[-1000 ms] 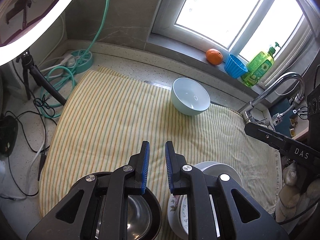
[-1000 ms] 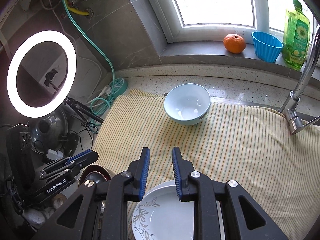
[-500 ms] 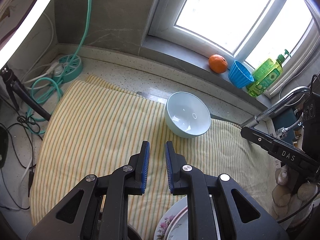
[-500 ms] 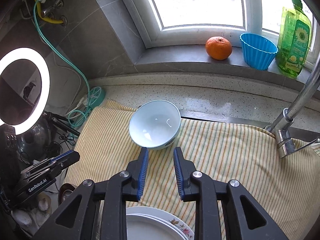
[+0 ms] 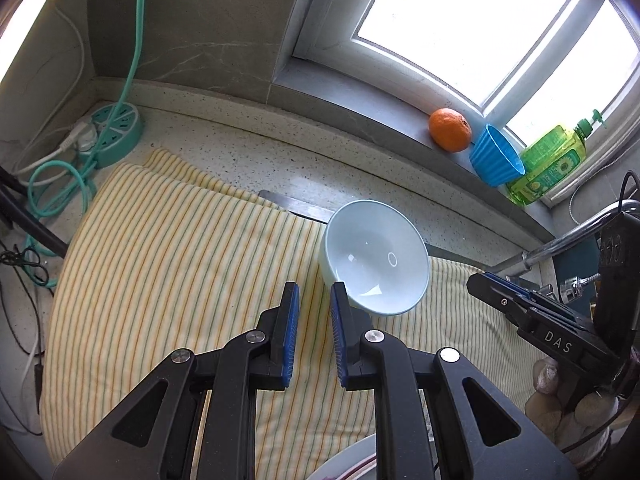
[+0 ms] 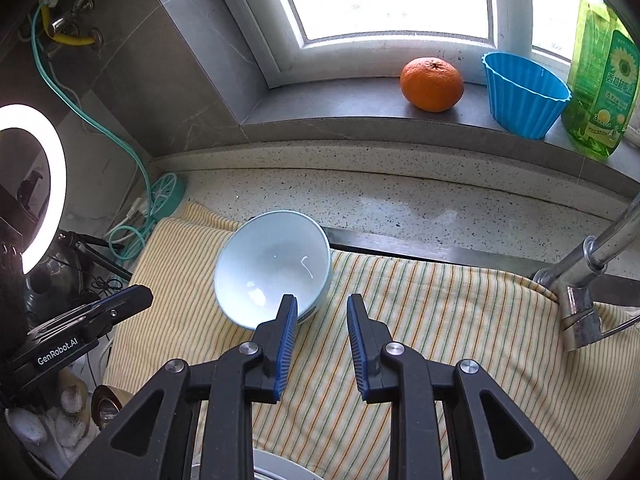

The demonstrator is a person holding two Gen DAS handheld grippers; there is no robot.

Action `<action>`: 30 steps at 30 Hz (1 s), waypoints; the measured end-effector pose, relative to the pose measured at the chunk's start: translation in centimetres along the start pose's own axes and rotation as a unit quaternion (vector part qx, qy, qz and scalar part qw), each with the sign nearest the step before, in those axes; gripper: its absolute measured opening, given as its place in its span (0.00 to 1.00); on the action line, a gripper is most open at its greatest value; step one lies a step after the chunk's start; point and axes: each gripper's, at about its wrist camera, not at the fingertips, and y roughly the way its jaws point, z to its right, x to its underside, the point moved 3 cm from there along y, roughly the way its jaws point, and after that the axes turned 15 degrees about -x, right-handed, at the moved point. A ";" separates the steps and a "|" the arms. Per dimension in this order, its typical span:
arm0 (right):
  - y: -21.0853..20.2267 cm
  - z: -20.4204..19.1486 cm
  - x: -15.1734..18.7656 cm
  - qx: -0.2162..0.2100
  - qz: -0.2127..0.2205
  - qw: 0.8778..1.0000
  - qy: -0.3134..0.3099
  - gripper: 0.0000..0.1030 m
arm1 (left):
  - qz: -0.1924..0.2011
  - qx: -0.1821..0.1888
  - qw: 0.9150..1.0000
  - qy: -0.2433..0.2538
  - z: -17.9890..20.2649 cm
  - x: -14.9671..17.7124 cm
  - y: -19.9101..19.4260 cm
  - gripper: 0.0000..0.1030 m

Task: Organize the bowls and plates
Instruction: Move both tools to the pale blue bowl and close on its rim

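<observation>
A pale blue bowl [image 5: 376,256] stands upright on the yellow striped cloth [image 5: 168,264]; it also shows in the right wrist view [image 6: 272,268]. My left gripper [image 5: 314,296] is open and empty, its tips just left of the bowl's near side. My right gripper [image 6: 322,304] is open and empty, its left fingertip [image 6: 289,310] over the bowl's near rim. A white plate's rim [image 5: 348,460] shows at the bottom edge under the left gripper, and also in the right wrist view [image 6: 276,464]. A dark bowl [image 6: 106,402] sits at lower left.
On the window sill are an orange [image 6: 432,84], a blue ribbed cup [image 6: 524,94] and a green soap bottle [image 6: 600,80]. A tap [image 6: 588,280] stands at the right. A teal power strip [image 5: 114,132], cables and a ring light [image 6: 36,184] are at the left.
Both grippers have moved forward toward the pale blue bowl, which now looks larger and closer. The plates and dark bowl have slipped nearly out of view below. The right jaws have opened wider.
</observation>
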 end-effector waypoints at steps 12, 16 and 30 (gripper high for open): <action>3.1 2.4 -1.1 -0.016 -0.005 1.000 0.023 0.23 | -0.018 0.001 1.000 0.000 1.2 -0.8 3.6 0.13; 4.2 2.6 -1.4 -0.023 -0.008 0.999 0.027 0.22 | -0.025 -0.001 1.000 -0.006 1.2 -1.0 4.7 0.13; 6.7 3.1 -2.1 -0.038 -0.017 0.998 0.043 0.22 | -0.027 0.004 1.000 0.006 2.3 -1.8 6.2 0.13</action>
